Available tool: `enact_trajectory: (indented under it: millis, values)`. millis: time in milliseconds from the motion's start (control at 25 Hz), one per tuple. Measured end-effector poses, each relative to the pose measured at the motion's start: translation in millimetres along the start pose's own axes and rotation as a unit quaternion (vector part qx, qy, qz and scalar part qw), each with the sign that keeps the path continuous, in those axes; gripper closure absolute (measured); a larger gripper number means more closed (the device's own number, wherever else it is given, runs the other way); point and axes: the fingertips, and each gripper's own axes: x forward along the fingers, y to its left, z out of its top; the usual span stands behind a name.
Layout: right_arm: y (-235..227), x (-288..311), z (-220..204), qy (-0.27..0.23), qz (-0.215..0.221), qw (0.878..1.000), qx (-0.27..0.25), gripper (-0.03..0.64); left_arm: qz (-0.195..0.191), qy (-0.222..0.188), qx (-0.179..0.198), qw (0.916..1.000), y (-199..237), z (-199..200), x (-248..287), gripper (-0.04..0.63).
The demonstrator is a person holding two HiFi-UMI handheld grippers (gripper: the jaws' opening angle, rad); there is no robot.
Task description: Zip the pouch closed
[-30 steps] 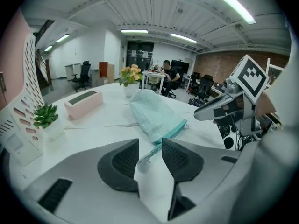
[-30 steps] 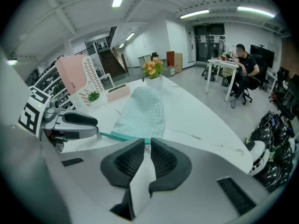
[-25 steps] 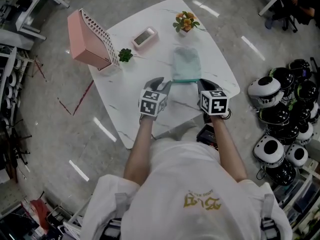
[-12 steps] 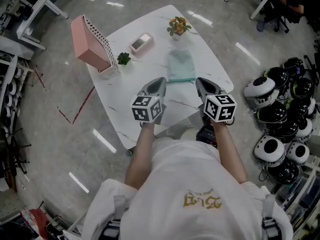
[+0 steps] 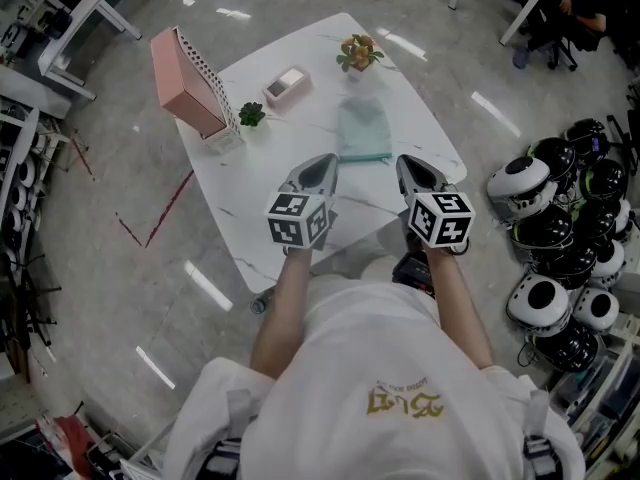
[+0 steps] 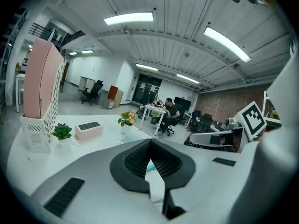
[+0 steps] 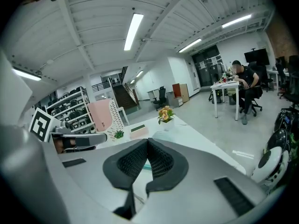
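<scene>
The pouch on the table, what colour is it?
The pouch is pale mint green, clearest in the head view.

An open-plan office: desks, swivel chairs, ceiling strip lights.

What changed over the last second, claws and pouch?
Both the left claw and the right claw lifted away from the near edge of the pouch and pulled back toward the person; both are shut, empty. The pouch stays flat on the table; the pink rack and flowers stay put.
</scene>
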Motion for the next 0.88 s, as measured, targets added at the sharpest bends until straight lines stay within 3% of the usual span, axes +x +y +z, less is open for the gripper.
enact_trajectory:
  millis: [880]
  values:
    - [0.6,-8.1,-9.4,0.009,0.001,1.000,0.000,0.604,0.006,0.005,0.001,1.0000,-3.7,-8.0,-7.6,0.578]
